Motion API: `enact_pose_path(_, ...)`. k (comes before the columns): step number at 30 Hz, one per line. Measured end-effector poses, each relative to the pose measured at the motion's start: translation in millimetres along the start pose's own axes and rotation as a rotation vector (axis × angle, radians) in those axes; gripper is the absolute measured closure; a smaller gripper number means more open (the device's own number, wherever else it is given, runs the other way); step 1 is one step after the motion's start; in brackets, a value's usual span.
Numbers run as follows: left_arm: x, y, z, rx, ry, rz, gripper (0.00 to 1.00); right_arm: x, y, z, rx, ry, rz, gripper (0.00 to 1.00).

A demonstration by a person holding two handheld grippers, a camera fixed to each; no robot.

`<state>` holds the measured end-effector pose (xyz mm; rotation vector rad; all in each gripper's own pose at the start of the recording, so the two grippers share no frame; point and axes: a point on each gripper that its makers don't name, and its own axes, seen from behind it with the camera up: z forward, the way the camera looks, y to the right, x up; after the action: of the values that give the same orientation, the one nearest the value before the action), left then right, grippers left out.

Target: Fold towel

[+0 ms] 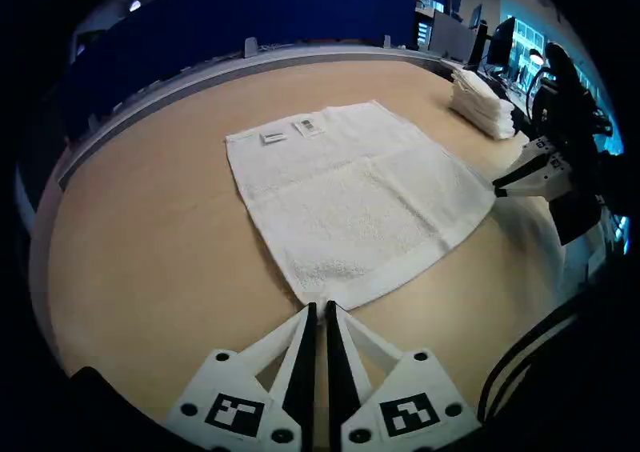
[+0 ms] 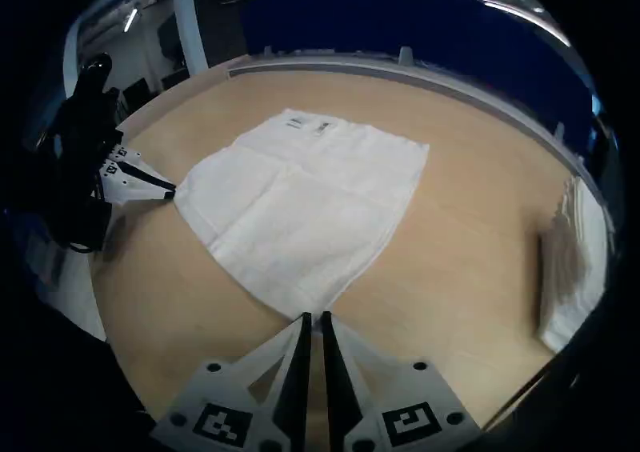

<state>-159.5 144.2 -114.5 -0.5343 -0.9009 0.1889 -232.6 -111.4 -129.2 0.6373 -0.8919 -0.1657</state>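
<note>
lying spread out flat in the middle of the table (image 1: 160, 236), the towel (image 1: 352, 196) is not showing any fold yet, only a faint crease across it. two small labels (image 1: 292, 132) are sitting at its far edge. the left gripper (image 1: 320, 312) is standing at one near corner and the right gripper (image 2: 314, 320) at the other near corner. the fingers of each one are drawn almost together, with only a thin gap, and the corner of the towel is going in between the tips. so i am judging that both are pinching the cloth, though the grip itself is too small to see well. both corners are lying low at the table, not lifted. the task is only beginning: lifting the corners, carrying them over to the far edge and laying them down are all remaining to do.

the table is showing a pale wooden top with a rounded edge, smooth around the towel. a stack (image 1: 484, 104) of folded white towels is resting near the edge on the right gripper's side, well apart from the towel. behind the table a dark blue partition (image 1: 240, 12) is running along, and some screens (image 1: 502, 40) are standing farther back in the room.
</note>
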Motion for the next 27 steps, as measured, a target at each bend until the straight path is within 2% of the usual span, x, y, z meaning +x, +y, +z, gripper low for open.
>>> enact_pose_path(12,22.8,-1.3,-27.6,0.002,0.041,-0.065,0.92,30.2,0.5,-22.7,-0.010,0.047,0.000,0.90)
enact_pose_path(19,39.7,4.0,-53.9,-0.001,0.068,-0.105,0.92,49.2,-2.9,-45.3,-0.007,0.073,0.000,0.90)
enact_pose_path(27,55.9,12.2,-83.9,-0.011,0.093,-0.149,0.92,69.0,-10.3,-73.7,0.001,0.112,0.031,0.90)
